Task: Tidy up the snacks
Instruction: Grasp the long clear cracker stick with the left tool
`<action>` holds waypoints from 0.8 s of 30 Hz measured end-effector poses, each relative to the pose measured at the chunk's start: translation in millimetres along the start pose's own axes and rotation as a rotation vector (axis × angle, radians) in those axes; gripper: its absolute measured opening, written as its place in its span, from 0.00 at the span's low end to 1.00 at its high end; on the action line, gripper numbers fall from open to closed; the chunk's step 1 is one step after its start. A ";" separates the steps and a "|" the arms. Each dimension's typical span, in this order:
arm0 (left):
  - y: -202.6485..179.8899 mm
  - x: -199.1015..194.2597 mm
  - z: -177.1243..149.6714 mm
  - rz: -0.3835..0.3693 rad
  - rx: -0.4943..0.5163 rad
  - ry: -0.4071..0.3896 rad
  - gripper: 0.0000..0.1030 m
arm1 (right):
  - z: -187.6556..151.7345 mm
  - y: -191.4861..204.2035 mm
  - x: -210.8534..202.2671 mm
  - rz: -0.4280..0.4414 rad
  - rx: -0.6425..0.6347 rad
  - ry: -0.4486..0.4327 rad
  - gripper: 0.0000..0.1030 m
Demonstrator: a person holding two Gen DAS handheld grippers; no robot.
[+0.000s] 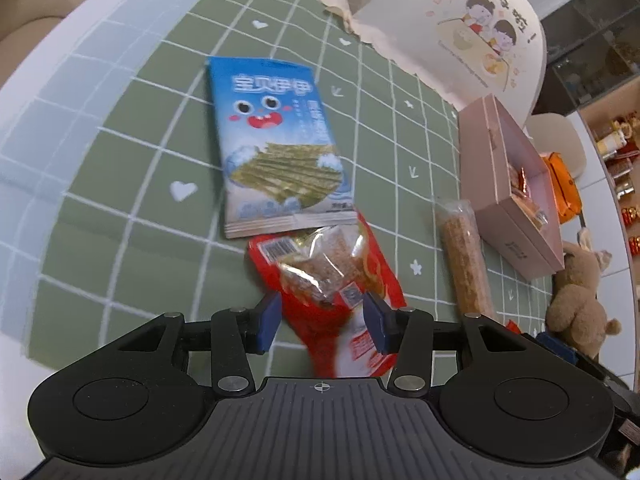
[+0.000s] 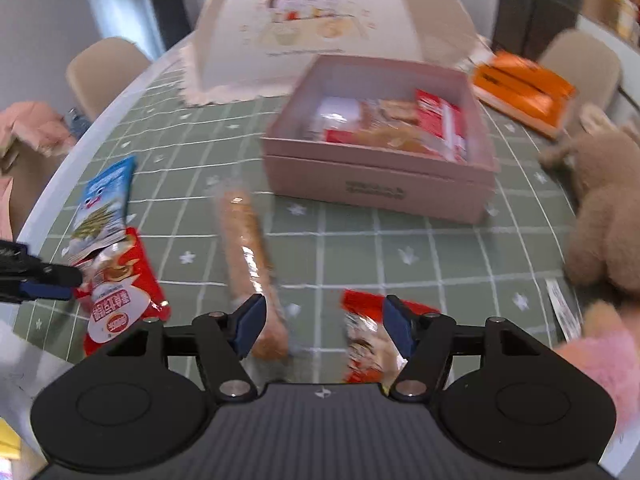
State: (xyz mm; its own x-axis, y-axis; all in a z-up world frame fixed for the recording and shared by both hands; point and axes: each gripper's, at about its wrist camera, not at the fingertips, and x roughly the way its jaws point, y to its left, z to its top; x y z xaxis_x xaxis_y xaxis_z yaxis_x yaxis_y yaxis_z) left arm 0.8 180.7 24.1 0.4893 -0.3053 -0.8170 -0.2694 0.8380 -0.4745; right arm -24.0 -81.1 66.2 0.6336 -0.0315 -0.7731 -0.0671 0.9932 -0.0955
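Only right gripper (image 2: 323, 326) view shows box (image 2: 376, 184) contents, blurrily.

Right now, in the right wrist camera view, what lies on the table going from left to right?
Blue seaweed snack packet → long clear-wrapped cereal bar → open pink cardboard box → flat orange carton → brown plush bear. The red packets are left out, since they sit at both sides.
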 end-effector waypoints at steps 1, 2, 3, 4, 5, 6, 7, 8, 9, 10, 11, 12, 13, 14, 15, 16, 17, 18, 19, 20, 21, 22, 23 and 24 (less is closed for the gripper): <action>-3.1 4.8 -1.3 0.009 0.019 -0.002 0.48 | -0.1 4.4 2.9 0.007 -0.006 0.002 0.66; -6.1 7.7 -1.7 0.010 0.040 -0.006 0.48 | -0.3 8.0 7.1 0.018 -0.005 0.014 0.66; -12.2 10.3 -1.8 0.006 0.078 -0.020 0.49 | -1.7 11.7 11.2 0.039 -0.004 0.036 0.62; -19.2 14.1 -1.8 0.008 0.118 -0.015 0.49 | -4.3 16.3 13.8 0.067 -0.009 0.059 0.51; -24.5 16.1 -1.8 0.005 0.145 -0.008 0.49 | -7.6 21.3 14.3 0.092 -0.018 0.077 0.47; -30.8 17.5 -2.5 -0.001 0.177 -0.002 0.49 | -11.9 27.3 12.6 0.110 -0.039 0.079 0.47; -36.6 17.8 -3.2 -0.004 0.208 0.002 0.49 | -16.1 32.4 10.1 0.128 -0.067 0.081 0.45; -41.0 17.0 -3.9 0.000 0.232 -0.002 0.49 | -19.9 37.6 7.5 0.140 -0.094 0.082 0.45; -46.9 13.6 -5.1 0.018 0.260 -0.017 0.49 | -22.7 39.5 5.2 0.151 -0.103 0.086 0.45; -52.6 9.4 -5.6 0.041 0.284 -0.039 0.49 | -24.6 39.3 2.7 0.165 -0.101 0.090 0.45; -58.5 3.7 -5.5 0.060 0.307 -0.066 0.49 | -25.7 36.8 0.3 0.177 -0.089 0.094 0.45; -65.3 -2.9 -4.4 0.062 0.326 -0.094 0.49 | -26.5 32.4 -2.7 0.176 -0.069 0.093 0.46; -70.4 -8.8 -3.0 0.049 0.330 -0.114 0.49 | -26.2 28.1 -5.5 0.164 -0.054 0.088 0.48; -75.6 -13.0 -0.2 0.023 0.326 -0.125 0.49 | -26.0 21.9 -8.6 0.140 -0.037 0.076 0.50; -81.6 -14.5 1.8 -0.007 0.321 -0.124 0.49 | -26.1 14.7 -11.8 0.108 -0.016 0.058 0.58; -90.3 -12.6 3.8 -0.042 0.321 -0.110 0.49 | -26.8 6.8 -13.7 0.082 0.008 0.044 0.69; -100.4 -7.8 4.1 -0.059 0.329 -0.093 0.49 | -28.3 -2.6 -15.0 0.050 0.044 0.032 0.74; -113.2 0.6 4.0 -0.064 0.355 -0.070 0.49 | -30.4 -11.3 -14.4 0.027 0.075 0.031 0.78; -126.9 11.3 2.2 -0.054 0.390 -0.051 0.49 | -32.2 -18.1 -12.4 0.012 0.099 0.039 0.78; -137.1 20.6 -1.8 -0.044 0.421 -0.043 0.49 | -35.7 -25.5 -9.0 -0.007 0.126 0.059 0.78; -148.2 32.6 -5.6 -0.030 0.453 -0.029 0.49 | -39.3 -29.7 -6.6 -0.020 0.144 0.073 0.78; -156.8 42.9 -9.6 -0.018 0.471 -0.012 0.49 | -43.2 -32.5 -5.6 -0.031 0.155 0.083 0.78; -163.4 52.6 -13.0 -0.009 0.484 0.008 0.49 | -47.8 -33.8 -5.7 -0.038 0.158 0.087 0.78; -169.3 62.1 -16.4 0.003 0.502 0.026 0.49 | -52.9 -32.7 -5.7 -0.046 0.148 0.093 0.78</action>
State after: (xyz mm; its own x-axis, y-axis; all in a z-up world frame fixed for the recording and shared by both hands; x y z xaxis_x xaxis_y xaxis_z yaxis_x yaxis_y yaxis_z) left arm 63.2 12.4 48.3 0.4663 -0.3084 -0.8291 0.1646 0.9511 -0.2613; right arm -66.2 -119.4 40.6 0.5590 -0.0803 -0.8253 0.0783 0.9960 -0.0439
